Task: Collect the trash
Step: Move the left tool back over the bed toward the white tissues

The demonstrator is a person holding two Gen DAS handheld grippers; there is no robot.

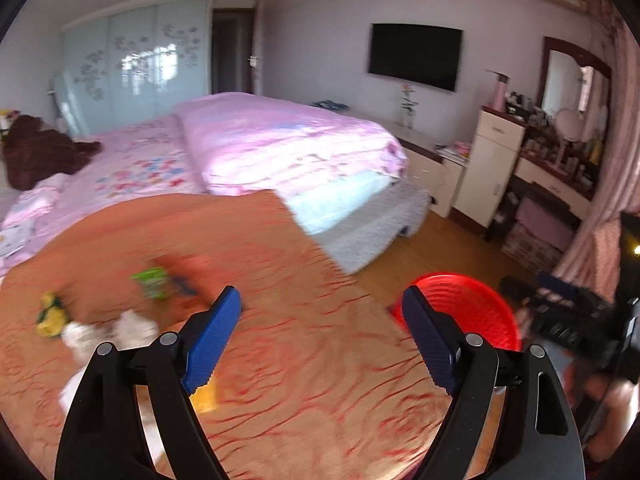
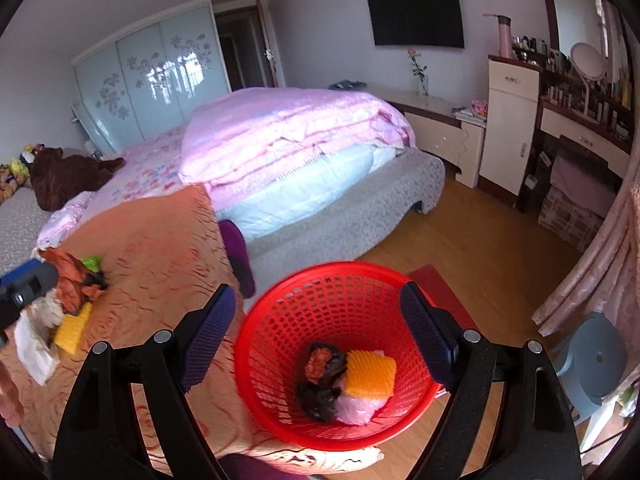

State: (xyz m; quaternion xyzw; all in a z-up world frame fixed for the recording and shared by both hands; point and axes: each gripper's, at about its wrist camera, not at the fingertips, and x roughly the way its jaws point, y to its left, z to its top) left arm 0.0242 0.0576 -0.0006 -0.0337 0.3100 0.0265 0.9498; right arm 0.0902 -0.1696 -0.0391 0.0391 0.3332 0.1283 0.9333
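The right gripper [image 2: 316,336] hangs above the red basket [image 2: 280,344], its blue-padded jaws spread wide with nothing between them. The basket stands on the wooden floor [image 2: 460,240] just beside the orange bedspread [image 2: 160,248], and inside it lie a yellow sponge [image 2: 370,374], a black wrapper [image 2: 320,398], a reddish wrapper [image 2: 318,364] and a pink bag [image 2: 358,408], all touching one another at the bottom. The left gripper [image 1: 322,336] is held over the bedspread [image 1: 280,280], jaws likewise wide apart and holding nothing; its view is blurred. More trash lies on the bedspread to its left: a green packet [image 1: 152,282], a yellow-green scrap [image 1: 50,314] and white tissue [image 1: 120,330], with a yellow piece [image 1: 202,398] showing just below the left finger. In the right wrist view the same heap shows at the bedspread's far left as an orange wrapper [image 2: 70,276], a green packet [image 2: 91,263], white paper [image 2: 34,346] and a second yellow sponge [image 2: 74,330], bunched together and touching. The basket [image 1: 472,312] shows beyond the bedspread's edge in the left view, well apart from that heap. Behind lie a pink quilt [image 2: 288,132] on the bed, a wardrobe [image 2: 152,76] and a wall television [image 2: 416,14].
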